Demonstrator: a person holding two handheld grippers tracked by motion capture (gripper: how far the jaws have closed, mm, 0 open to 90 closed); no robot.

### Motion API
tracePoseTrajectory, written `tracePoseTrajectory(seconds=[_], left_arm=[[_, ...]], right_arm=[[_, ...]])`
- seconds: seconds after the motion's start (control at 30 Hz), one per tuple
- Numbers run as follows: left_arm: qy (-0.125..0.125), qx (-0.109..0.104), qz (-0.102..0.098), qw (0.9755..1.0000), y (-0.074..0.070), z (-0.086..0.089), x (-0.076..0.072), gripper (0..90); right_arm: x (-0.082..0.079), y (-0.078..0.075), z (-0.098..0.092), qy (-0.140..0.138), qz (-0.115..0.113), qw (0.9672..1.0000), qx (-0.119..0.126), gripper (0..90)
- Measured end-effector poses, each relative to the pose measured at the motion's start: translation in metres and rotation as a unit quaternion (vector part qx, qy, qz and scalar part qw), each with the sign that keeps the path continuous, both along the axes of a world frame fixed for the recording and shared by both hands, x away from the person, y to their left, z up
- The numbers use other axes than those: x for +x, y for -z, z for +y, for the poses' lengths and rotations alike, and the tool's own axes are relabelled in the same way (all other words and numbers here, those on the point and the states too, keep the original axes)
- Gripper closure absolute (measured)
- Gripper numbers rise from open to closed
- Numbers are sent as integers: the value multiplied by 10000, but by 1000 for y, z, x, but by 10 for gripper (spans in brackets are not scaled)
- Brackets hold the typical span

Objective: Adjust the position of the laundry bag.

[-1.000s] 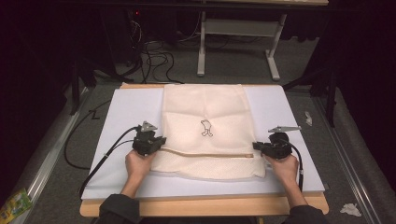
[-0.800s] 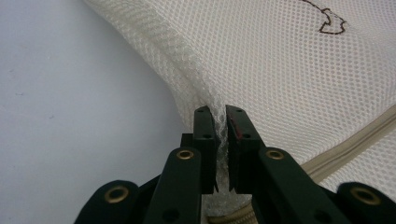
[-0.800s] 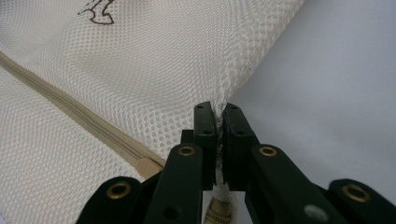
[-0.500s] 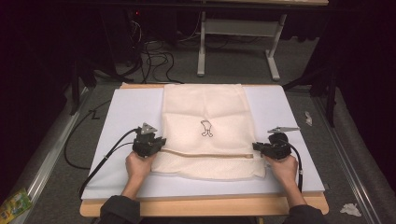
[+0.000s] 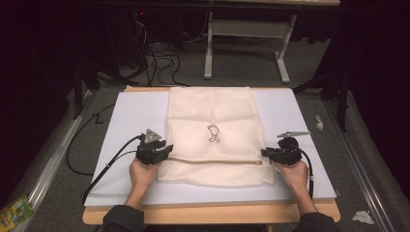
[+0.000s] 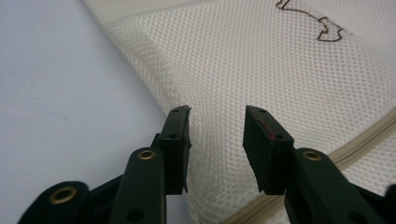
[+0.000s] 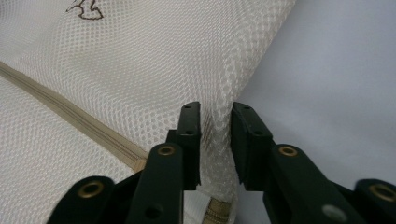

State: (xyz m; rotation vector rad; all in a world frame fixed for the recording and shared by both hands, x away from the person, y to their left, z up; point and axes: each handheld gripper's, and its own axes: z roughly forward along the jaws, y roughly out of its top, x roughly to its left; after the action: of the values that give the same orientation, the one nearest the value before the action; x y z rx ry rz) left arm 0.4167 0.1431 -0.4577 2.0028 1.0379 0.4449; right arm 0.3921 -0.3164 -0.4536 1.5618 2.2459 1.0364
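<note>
Both your left gripper [image 5: 164, 149] and right gripper [image 5: 265, 153] have just opened, releasing the cream mesh laundry bag [image 5: 212, 121] flat on the counter [image 5: 135, 113].

Count: one mesh bag [image 5: 212, 135] with one zipper [image 5: 212, 161] and one small printed figure [image 5: 213, 134]; two tools, left tool [image 5: 167, 150] and right tool [image 5: 265, 153]; one desk [image 5: 130, 116].

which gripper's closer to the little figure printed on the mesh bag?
Left. The left gripper sits at the bag's left edge, just down-left of the figure. The right gripper is at the right edge, slightly farther off.
</note>
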Motion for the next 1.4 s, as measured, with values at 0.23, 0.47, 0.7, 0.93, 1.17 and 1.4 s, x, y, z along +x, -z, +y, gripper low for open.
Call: tracePoseTrajectory(seconds=[0.23,0.47,0.7,0.93,1.17,1.4], left_arm=[[209,63,46,9998,3,-4,-9,535],[302,72,198,9993,14,-12,-9,527],[234,156,330,9991,23,-19,-7,539],[157,209,326,9991,24,-21,-7,547],[67,255,352,9990,24,-24,-8,550],[83,290,390,9988,23,-25,-7,550]], right_arm=[[0,-2,2,54,140,9999,66,535],[6,2,5,100,455,9989,76,482],[14,7,18,34,707,9974,157,465],[12,7,18,-35,739,9971,190,479],[11,6,30,-155,666,9975,-150,603],[11,5,32,-356,601,9971,-294,852]])
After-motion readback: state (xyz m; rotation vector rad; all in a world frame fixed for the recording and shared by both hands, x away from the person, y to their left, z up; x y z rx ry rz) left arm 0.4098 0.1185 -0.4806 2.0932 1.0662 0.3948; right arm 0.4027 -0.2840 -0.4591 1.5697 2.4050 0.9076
